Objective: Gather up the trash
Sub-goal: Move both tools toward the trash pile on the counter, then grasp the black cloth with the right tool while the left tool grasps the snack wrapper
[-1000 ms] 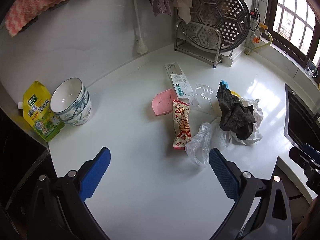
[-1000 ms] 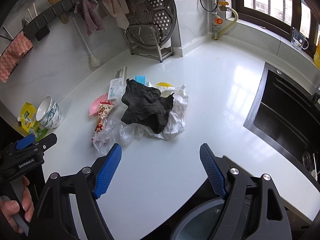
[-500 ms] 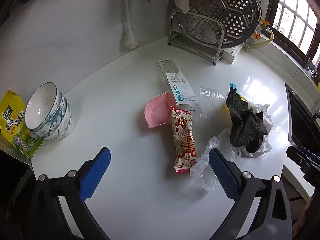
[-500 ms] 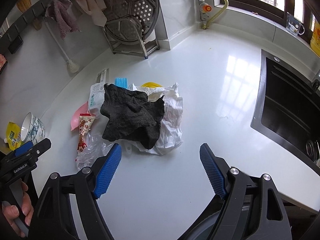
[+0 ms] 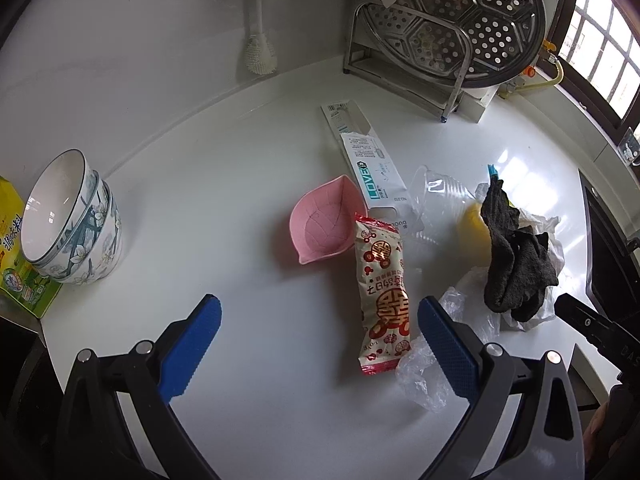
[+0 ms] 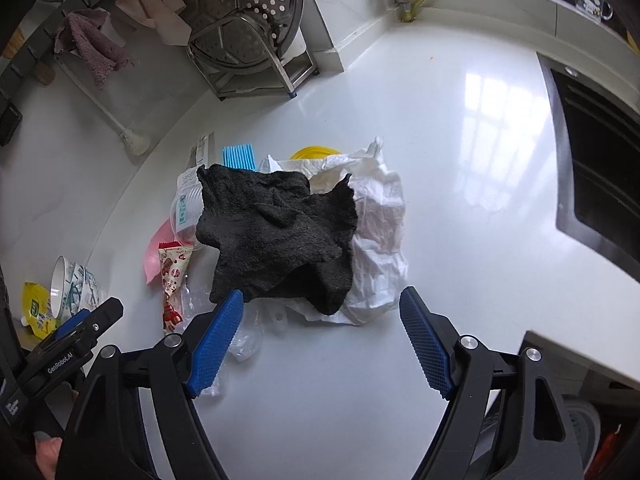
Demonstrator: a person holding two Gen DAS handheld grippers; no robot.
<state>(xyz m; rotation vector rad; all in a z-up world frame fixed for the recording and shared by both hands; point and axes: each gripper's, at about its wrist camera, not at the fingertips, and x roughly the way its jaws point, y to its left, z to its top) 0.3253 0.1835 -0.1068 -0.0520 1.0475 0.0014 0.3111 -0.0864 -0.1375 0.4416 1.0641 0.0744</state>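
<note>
A red and white snack wrapper (image 5: 383,294) lies on the white counter (image 5: 240,200), just ahead of my open, empty left gripper (image 5: 320,340). Beside it are a pink leaf dish (image 5: 326,224), a white LOVE package (image 5: 370,164), a clear cup (image 5: 436,200) and clear plastic film (image 5: 424,372). A black cloth (image 6: 276,232) lies on crumpled white paper (image 6: 380,224), right ahead of my open, empty right gripper (image 6: 320,336). The wrapper (image 6: 172,280) also shows in the right wrist view, with a yellow lid (image 6: 312,153) and a blue comb-like item (image 6: 239,157).
Stacked bowls (image 5: 70,220) and a yellow-green pouch (image 5: 16,260) stand at the left. A steamer tray on a metal rack (image 5: 448,20) stands at the back. A dark sink (image 6: 600,180) is at the right. A brush (image 5: 260,52) hangs on the wall.
Both grippers have moved forward and lower toward the trash pile. The left now faces the snack wrapper, the right is close over the black cloth. Both stay open.
</note>
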